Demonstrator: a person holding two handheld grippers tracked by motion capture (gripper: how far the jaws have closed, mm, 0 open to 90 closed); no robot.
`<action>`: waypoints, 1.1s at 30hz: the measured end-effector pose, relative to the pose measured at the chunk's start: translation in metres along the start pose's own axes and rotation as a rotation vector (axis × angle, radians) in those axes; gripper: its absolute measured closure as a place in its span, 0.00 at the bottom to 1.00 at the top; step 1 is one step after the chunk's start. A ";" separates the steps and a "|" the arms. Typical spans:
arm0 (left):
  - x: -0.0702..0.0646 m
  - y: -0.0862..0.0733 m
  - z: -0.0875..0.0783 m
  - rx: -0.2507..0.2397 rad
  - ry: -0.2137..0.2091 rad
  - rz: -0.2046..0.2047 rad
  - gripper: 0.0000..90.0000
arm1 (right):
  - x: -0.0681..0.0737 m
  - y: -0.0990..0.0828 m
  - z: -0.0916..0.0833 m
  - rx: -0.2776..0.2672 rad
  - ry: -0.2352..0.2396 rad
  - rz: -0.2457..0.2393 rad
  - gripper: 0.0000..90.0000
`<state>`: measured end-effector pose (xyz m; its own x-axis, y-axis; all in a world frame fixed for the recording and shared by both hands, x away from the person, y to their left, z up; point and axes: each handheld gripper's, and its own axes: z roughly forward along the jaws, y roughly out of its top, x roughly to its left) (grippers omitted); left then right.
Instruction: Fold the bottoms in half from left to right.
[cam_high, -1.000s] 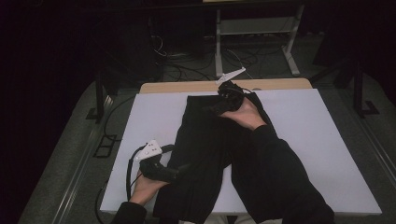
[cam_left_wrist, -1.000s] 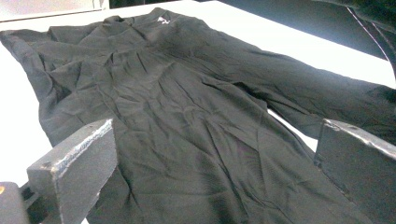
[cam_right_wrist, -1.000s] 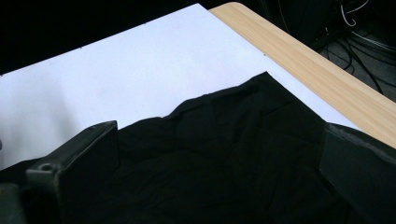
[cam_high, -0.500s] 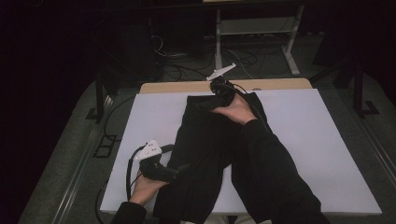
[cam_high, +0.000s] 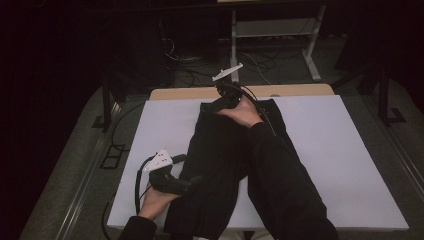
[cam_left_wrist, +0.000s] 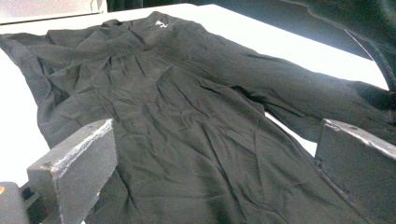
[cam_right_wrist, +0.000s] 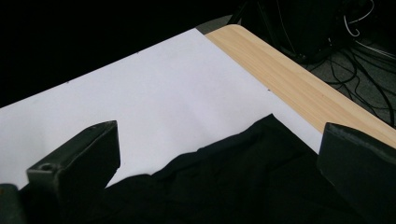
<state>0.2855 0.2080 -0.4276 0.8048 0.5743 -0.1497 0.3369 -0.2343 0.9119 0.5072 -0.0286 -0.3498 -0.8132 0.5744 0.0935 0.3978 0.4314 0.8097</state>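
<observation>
Black trousers (cam_high: 220, 165) are lying lengthwise down the middle of the white counter (cam_high: 340, 165).

The thin, creased cloth is spreading flat, its far end bunching near the bare wooden strip (cam_high: 295, 90) at the counter's far edge. The right sleeve (cam_high: 285, 185) is covering part of it. The left gripper (cam_left_wrist: 210, 172) is hovering at the near left edge, jaws wide apart and gripping nothing; the right gripper (cam_right_wrist: 215, 172) is gaping too, over the far end.
</observation>
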 end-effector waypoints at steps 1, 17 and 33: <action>0.000 0.000 0.000 0.000 0.000 0.000 0.00 | 0.000 0.000 0.002 0.000 -0.002 0.004 0.00; 0.001 0.001 -0.001 -0.006 -0.002 0.003 0.00 | 0.002 -0.010 0.039 -0.048 -0.006 0.106 0.00; 0.002 0.001 -0.002 -0.012 -0.001 0.001 0.00 | 0.008 -0.021 0.065 -0.065 -0.080 0.139 0.00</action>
<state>0.2865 0.2102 -0.4260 0.8059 0.5730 -0.1492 0.3299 -0.2253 0.9168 0.5197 0.0122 -0.4041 -0.7147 0.6801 0.1633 0.4737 0.2990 0.8284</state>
